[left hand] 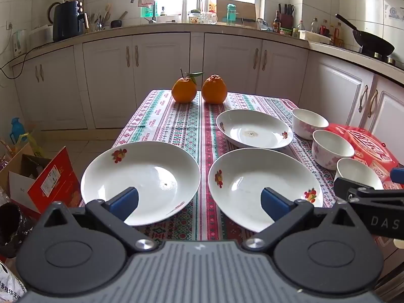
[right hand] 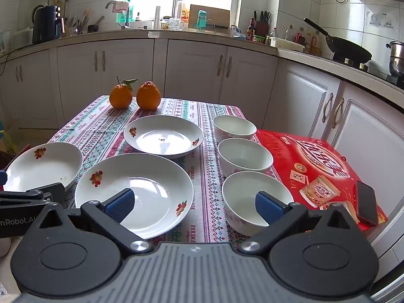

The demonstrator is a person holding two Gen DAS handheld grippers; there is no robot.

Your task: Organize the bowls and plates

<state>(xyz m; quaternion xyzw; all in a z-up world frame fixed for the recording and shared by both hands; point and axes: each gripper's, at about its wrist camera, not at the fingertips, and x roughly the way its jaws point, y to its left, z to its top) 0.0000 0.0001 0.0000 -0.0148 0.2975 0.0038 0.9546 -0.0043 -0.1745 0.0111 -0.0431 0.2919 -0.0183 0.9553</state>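
Note:
Three white plates with fruit prints lie on the patterned tablecloth: a near left plate [left hand: 141,176] [right hand: 45,164], a near middle plate [left hand: 262,184] [right hand: 141,189] and a far plate [left hand: 255,128] [right hand: 164,135]. Three white bowls with pink flowers stand in a row at the right: far [left hand: 309,122] [right hand: 233,126], middle [left hand: 332,147] [right hand: 243,155], near [left hand: 358,171] [right hand: 252,197]. My left gripper [left hand: 199,202] is open and empty, above the near edge between the two near plates. My right gripper [right hand: 194,204] is open and empty, between the near middle plate and the near bowl.
Two oranges [left hand: 199,89] [right hand: 135,96] sit at the table's far edge. A red box [right hand: 315,166] with a phone [right hand: 367,203] on it lies right of the bowls. Cardboard boxes [left hand: 45,176] stand on the floor at the left. Kitchen cabinets [left hand: 161,75] stand behind.

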